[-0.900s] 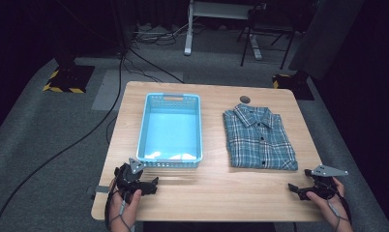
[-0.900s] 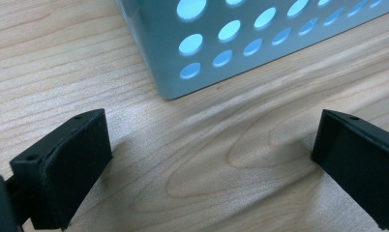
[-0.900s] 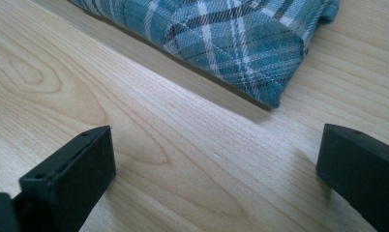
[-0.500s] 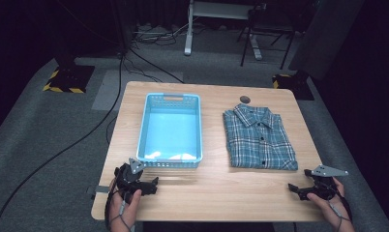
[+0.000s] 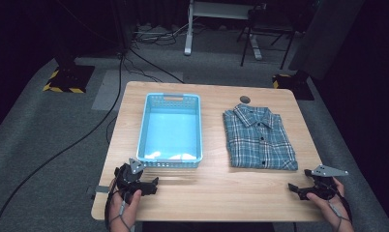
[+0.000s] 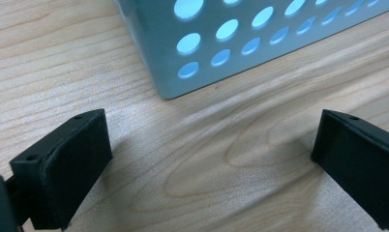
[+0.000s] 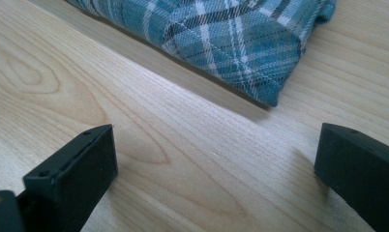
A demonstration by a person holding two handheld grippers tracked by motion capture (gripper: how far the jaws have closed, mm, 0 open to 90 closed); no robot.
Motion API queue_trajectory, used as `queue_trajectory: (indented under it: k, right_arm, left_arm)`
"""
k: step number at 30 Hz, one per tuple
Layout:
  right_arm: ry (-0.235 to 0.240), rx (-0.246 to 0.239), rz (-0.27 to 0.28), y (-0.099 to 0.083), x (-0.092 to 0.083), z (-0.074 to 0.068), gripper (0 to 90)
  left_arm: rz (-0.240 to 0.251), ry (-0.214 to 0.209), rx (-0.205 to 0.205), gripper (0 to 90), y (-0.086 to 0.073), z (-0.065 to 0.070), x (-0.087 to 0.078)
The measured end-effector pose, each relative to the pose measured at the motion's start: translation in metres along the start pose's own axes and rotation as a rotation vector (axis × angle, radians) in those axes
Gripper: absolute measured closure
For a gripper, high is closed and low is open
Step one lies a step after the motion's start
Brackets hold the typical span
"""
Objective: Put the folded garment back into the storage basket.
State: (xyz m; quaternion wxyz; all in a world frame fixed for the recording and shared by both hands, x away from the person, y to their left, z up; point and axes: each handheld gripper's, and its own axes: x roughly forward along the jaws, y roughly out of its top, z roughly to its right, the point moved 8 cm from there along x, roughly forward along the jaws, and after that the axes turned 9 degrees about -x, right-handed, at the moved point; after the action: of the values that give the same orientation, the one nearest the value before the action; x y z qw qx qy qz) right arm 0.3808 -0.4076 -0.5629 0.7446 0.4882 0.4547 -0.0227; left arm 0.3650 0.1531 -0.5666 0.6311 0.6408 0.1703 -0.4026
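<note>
— Plaid cotton, blue and white: that folded shirt (image 5: 259, 137) lies on the right half of the wooden table (image 5: 216, 193), collar toward the far edge. Where does it sit against the right gripper (image 5: 295, 187)?

— Ahead of it and a little toward the table's middle, apart from it. The right gripper rests near the front right corner of the table, held in a hand (image 5: 332, 209). In the right gripper view the shirt's near corner (image 7: 275, 94) lies beyond the two black jaws, with bare wood between; nothing touches.

— And those jaws?

— Spread wide, with only tabletop between them.

— What about the left gripper (image 5: 153, 182)?

— It rests near the front left corner, just in front of the light blue basket (image 5: 143, 130). In the left gripper view the basket's perforated corner (image 6: 183, 72) stands beyond the jaws, apart from them. Those jaws also stand wide apart, holding nothing.

— So where is the basket against the shirt?

— Side by side, basket on the left, shirt on the right, a strip of bare wood between them. A small dark round thing (image 5: 244, 99) sits just beyond the shirt's collar.

— Anything different from a moment ago?

— Nothing that I can make out. Both grippers, the shirt and the basket lie where they were in the earlier high views.
</note>
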Motion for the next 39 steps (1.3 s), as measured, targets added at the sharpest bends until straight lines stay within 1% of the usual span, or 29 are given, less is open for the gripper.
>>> queue_trajectory:
  k: [2, 8, 11, 13, 14, 15, 16, 17, 19, 20, 21, 27, 30, 35, 36, 37, 38, 39]
  right_arm:
    - [-0.005, 0.006, -0.003, 0.0, 0.0, 0.0, 1.3]
    - [-0.001, 0.002, 0.0, -0.001, -0.002, -0.001, 3.0]
    - [-0.016, 0.019, 0.001, 0.0, -0.002, -0.001, 4.3]
    - [-0.007, 0.017, -0.01, 0.001, -0.003, 0.0, 6.1]
    - [-0.004, 0.029, -0.002, 0.003, -0.004, 0.0, 5.9]
    - [-0.004, 0.029, -0.002, 0.003, -0.004, 0.0, 5.9]
    - [-0.002, 0.041, 0.008, 0.006, -0.008, 0.001, 5.9]
    - [-0.01, 0.037, 0.013, 0.008, -0.01, 0.003, 6.0]
    - [-0.01, 0.048, 0.021, 0.012, -0.015, 0.004, 6.0]
    - [-0.004, 0.047, 0.027, 0.014, -0.016, 0.004, 6.2]
    - [-0.003, 0.037, 0.03, 0.016, -0.018, 0.005, 6.5]
    - [-0.006, 0.019, 0.029, 0.027, -0.029, 0.007, 6.4]
    - [0.001, 0.02, 0.04, 0.033, -0.032, 0.007, 6.4]
    - [-0.005, 0.004, 0.05, 0.046, -0.038, 0.01, 6.5]
    - [-0.005, 0.004, 0.05, 0.046, -0.038, 0.01, 6.5]
    - [-0.01, -0.007, 0.057, 0.051, -0.039, 0.011, 6.7]
    - [-0.01, -0.007, 0.057, 0.051, -0.039, 0.011, 6.7]
    - [-0.008, -0.013, 0.058, 0.055, -0.041, 0.011, 6.9]
  left_arm:
    - [0.0, -0.004, 0.005, 0.2, 0.0, 0.0, 0.0]
    - [-0.002, -0.005, 0.006, 0.2, 0.001, 0.0, 0.001]
    - [-0.002, -0.005, 0.007, 0.2, 0.001, 0.0, 0.001]
    - [-0.002, -0.006, 0.007, 0.2, 0.001, 0.0, 0.001]
    - [-0.002, -0.006, 0.007, 0.2, 0.001, 0.0, 0.001]
    - [-0.002, -0.006, 0.007, 0.2, 0.001, 0.0, 0.001]
    - [-0.003, -0.005, 0.006, 0.2, 0.001, 0.0, 0.001]
    - [-0.003, -0.004, 0.005, 0.2, 0.001, 0.001, 0.001]
    - [-0.003, -0.003, 0.004, 0.2, 0.001, 0.001, 0.001]
    - [-0.003, -0.003, 0.004, 0.2, 0.001, 0.001, 0.001]
    - [-0.002, -0.002, 0.003, 0.2, 0.001, 0.001, 0.001]
    - [-0.002, 0.0, 0.004, 0.3, 0.001, 0.001, 0.001]
    - [-0.002, -0.001, 0.004, 0.3, 0.001, 0.002, 0.001]
    - [-0.002, -0.008, 0.014, 0.3, 0.001, 0.002, 0.001]
    - [-0.002, -0.008, 0.014, 0.3, 0.001, 0.002, 0.001]
    - [-0.002, -0.009, 0.014, 0.3, 0.001, 0.003, 0.001]
    - [-0.002, -0.009, 0.014, 0.3, 0.001, 0.003, 0.001]
    - [-0.002, -0.009, 0.015, 0.3, 0.001, 0.003, 0.002]
